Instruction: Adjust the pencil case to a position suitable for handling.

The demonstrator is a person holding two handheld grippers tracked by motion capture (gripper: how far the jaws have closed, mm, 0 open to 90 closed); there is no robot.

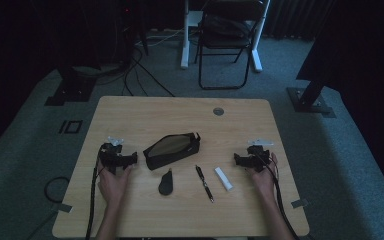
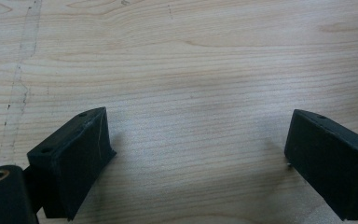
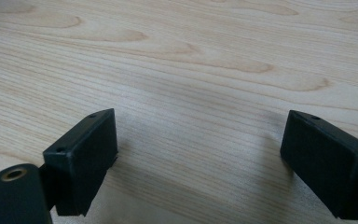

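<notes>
An open dark pencil case (image 1: 172, 149) with a tan lining lies at the middle of the wooden table (image 1: 180, 112). In front of it lie a small black oval object (image 1: 166, 183), a black pen (image 1: 204, 183) and a white eraser-like bar (image 1: 223, 178). My left gripper (image 1: 114, 155) rests on the table left of the case, held by a hand. My right gripper (image 1: 252, 157) rests right of the white bar. In the left gripper view the left gripper (image 2: 198, 154) stands open over bare wood. The right gripper (image 3: 200, 156) likewise stands open over bare wood in its own view.
A round cable hole (image 1: 218, 111) sits near the table's far edge. A black folding chair (image 1: 227, 40) and white desk legs (image 1: 186, 35) stand beyond the table. Cables (image 1: 92, 200) trail from both grippers off the near edge. The room is dim.
</notes>
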